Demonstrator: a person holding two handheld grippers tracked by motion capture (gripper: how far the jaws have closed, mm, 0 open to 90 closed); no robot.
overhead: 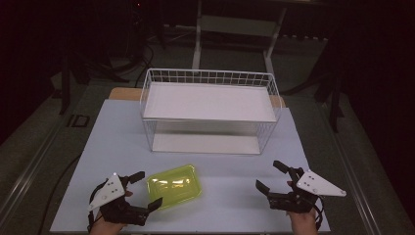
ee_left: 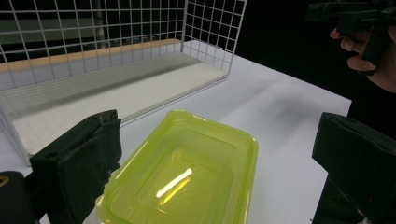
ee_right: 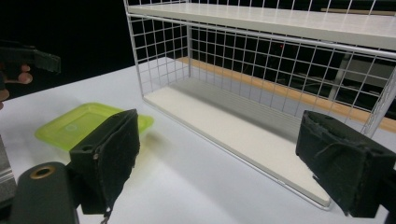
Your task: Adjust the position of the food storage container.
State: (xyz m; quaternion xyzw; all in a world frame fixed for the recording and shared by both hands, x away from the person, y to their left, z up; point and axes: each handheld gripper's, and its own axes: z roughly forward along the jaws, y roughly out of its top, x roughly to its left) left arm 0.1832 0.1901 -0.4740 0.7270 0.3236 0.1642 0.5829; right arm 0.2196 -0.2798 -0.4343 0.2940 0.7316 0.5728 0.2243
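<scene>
A white table [overhead: 122, 142] takes up most of the scene, and toward its far side stands a white wire rack [overhead: 209, 110] with two flat shelves, one above the other, its open front facing the person. Near the front edge, left of the middle, a yellow-green plastic container [overhead: 175, 186] lies flat on the tabletop, well apart from the rack. The person's two hands come in from the near edge, one at each side. The left hand holds the left gripper [overhead: 145, 190] low over the table at the near left, pointed to the right and a little away, with its grey three-cornered plate tilted up toward the camera. Its jaws stand wide apart, one at the far left corner of the container and the other at its near left corner, so the container's left end sits in the gap; in the left gripper view the pads flank the container [ee_left: 187, 172] without pressing on it. The right hand holds the right gripper [overhead: 268, 176] at the near right, low over bare table, pointing left and away toward the rack, its jaws also spread wide with nothing between them. In the right gripper view the rack's lower shelf [ee_right: 233, 126] lies straight ahead.
</scene>
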